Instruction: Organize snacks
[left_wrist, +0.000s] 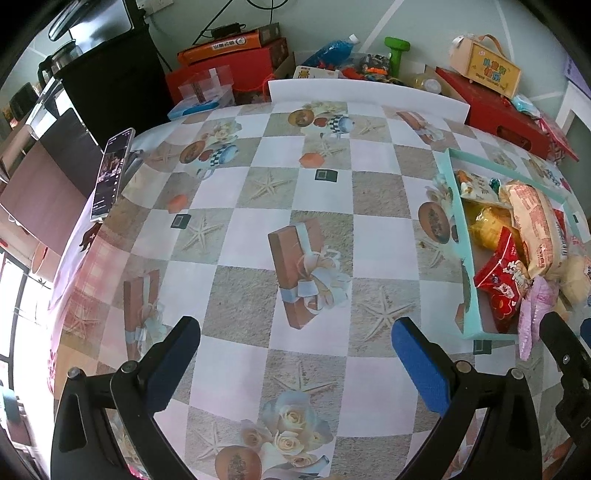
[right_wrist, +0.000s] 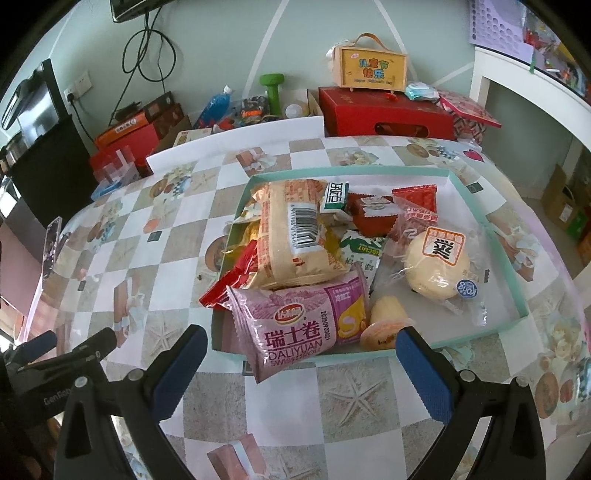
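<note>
A shallow teal tray (right_wrist: 515, 275) holds a heap of packaged snacks. A pink Swiss-roll pack (right_wrist: 295, 325) hangs over the tray's near rim, just ahead of my right gripper (right_wrist: 301, 343), which is open with nothing between its fingers. Behind the pink pack lie a long beige pack with a barcode (right_wrist: 291, 236), a red pack (right_wrist: 232, 277), a round bun in clear wrap (right_wrist: 437, 264) and a small orange jelly cup (right_wrist: 382, 332). In the left wrist view the same tray (left_wrist: 467, 266) sits at the right. My left gripper (left_wrist: 295, 336) is open above bare tablecloth.
The table wears a checkered cloth with gift and starfish prints. A phone (left_wrist: 110, 173) stands propped at the left edge. A white foam strip (left_wrist: 365, 94) lines the far edge, with red boxes (right_wrist: 384, 114), a green dumbbell (right_wrist: 272, 90) and a yellow carry box (right_wrist: 371, 68) behind.
</note>
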